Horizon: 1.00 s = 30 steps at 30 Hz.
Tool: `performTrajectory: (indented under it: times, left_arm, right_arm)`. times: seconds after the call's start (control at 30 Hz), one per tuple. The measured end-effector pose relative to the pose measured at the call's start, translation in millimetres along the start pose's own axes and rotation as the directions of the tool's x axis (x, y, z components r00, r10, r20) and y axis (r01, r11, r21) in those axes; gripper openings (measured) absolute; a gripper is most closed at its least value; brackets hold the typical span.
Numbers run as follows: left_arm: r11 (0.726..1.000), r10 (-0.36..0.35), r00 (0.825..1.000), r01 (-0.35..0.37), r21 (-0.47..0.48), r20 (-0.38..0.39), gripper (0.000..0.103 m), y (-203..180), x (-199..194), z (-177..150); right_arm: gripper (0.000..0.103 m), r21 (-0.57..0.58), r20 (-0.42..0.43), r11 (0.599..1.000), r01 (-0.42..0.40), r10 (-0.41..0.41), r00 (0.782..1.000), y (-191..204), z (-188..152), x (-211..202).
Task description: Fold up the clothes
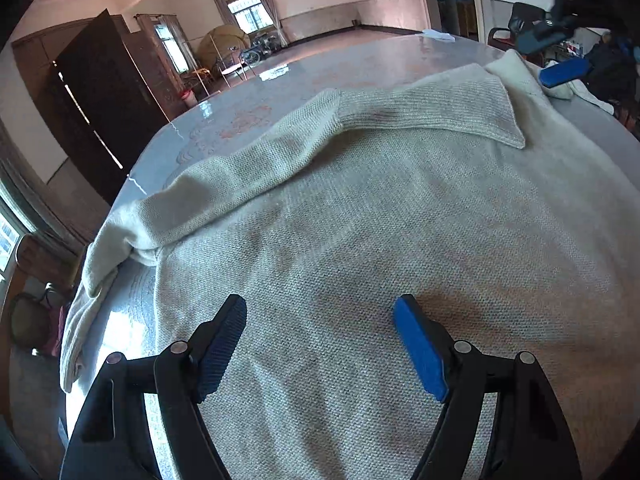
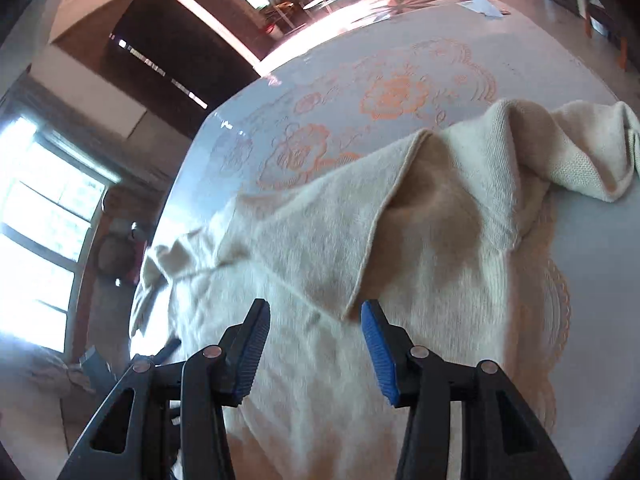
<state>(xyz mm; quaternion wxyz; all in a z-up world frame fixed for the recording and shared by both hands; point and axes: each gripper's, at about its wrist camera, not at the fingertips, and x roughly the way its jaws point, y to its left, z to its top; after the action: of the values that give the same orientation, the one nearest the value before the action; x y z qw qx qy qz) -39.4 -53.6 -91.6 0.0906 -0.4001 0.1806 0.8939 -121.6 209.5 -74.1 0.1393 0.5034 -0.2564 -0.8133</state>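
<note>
A cream knit sweater (image 1: 360, 220) lay flat on the round counter (image 1: 248, 112), with one sleeve (image 1: 420, 108) folded across its body. Above the sweater, the left tongs (image 1: 320, 344) were spread apart and held nothing. The right tongs (image 2: 316, 344) were also apart, right beside a folded edge (image 2: 384, 220) of the sweater.
</note>
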Motion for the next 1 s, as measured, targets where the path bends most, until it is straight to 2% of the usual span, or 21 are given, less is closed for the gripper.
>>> performTrajectory:
  times: [0.07,0.1,0.17,0.23,0.3,0.33,0.37,0.4,0.43,0.57,0.73,0.8,0.9,0.97,1.0]
  left_arm:
    - [0.999,0.004,1.0,-0.003,-0.035,0.028,0.081,4,-2,-8]
    - [0.999,-0.004,1.0,0.005,-0.054,0.018,0.083,7,-2,-9]
    - [0.995,-0.036,0.999,0.037,-0.093,0.007,0.086,16,2,-8]
    - [0.984,-0.079,0.997,0.074,-0.164,-0.021,0.096,30,10,-8]
    - [0.96,-0.138,0.989,0.121,-0.252,-0.051,0.103,45,20,-10]
    - [0.957,-0.141,0.989,0.123,-0.261,-0.051,0.103,47,21,-10]
    - [0.955,-0.144,0.988,0.125,-0.269,-0.05,0.103,49,21,-10]
    - [0.958,-0.133,0.99,0.116,-0.262,-0.05,0.103,48,20,-9]
    - [0.961,-0.123,0.991,0.107,-0.254,-0.049,0.103,47,20,-9]
    - [0.962,-0.119,0.992,0.103,-0.252,-0.05,0.103,48,19,-8]
    - [0.959,-0.129,0.99,0.112,-0.259,-0.051,0.103,51,20,-8]
    - [0.96,-0.126,0.991,0.109,-0.257,-0.051,0.103,52,19,-7]
    - [0.961,-0.123,0.99,0.103,-0.256,-0.063,0.103,53,19,-5]
    - [0.966,-0.127,0.987,0.099,-0.239,-0.102,0.103,56,20,4]
    - [0.97,-0.101,0.99,0.077,-0.229,-0.098,0.103,60,19,11]
  right_arm:
    - [0.048,0.069,0.034,0.998,0.011,-0.014,0.999,-8,24,-2]
    - [0.048,0.099,0.045,0.995,0.024,-0.028,0.999,-12,34,-2]
    - [0.048,0.144,0.024,0.989,0.025,-0.029,0.999,-19,45,10]
    - [0.044,0.178,-0.008,0.984,0.006,-0.005,1.0,-25,54,23]
    - [0.037,0.205,-0.053,0.979,-0.017,0.028,0.998,-27,58,39]
    - [0.03,0.217,-0.072,0.976,-0.029,0.046,0.996,-27,59,47]
    - [0.013,0.217,-0.083,0.975,-0.046,0.065,0.994,-26,58,52]
    - [0.006,0.216,-0.094,0.975,-0.059,0.081,0.992,-25,58,57]
    - [0.005,0.211,-0.103,0.976,-0.058,0.081,0.991,-21,59,60]
    - [0.004,0.226,-0.122,0.966,-0.13,0.16,0.979,-4,81,54]
    - [0.004,0.209,-0.078,0.963,-0.169,0.189,0.979,46,164,55]
    - [0.004,0.198,-0.028,0.958,-0.209,0.219,0.975,68,201,59]
    - [0.01,0.126,0.077,0.939,-0.321,0.314,0.946,101,246,76]
    - [0.027,0.039,0.074,0.963,-0.267,0.263,0.962,118,261,89]
    - [0.027,0.007,0.055,0.984,-0.179,0.178,0.982,123,261,92]
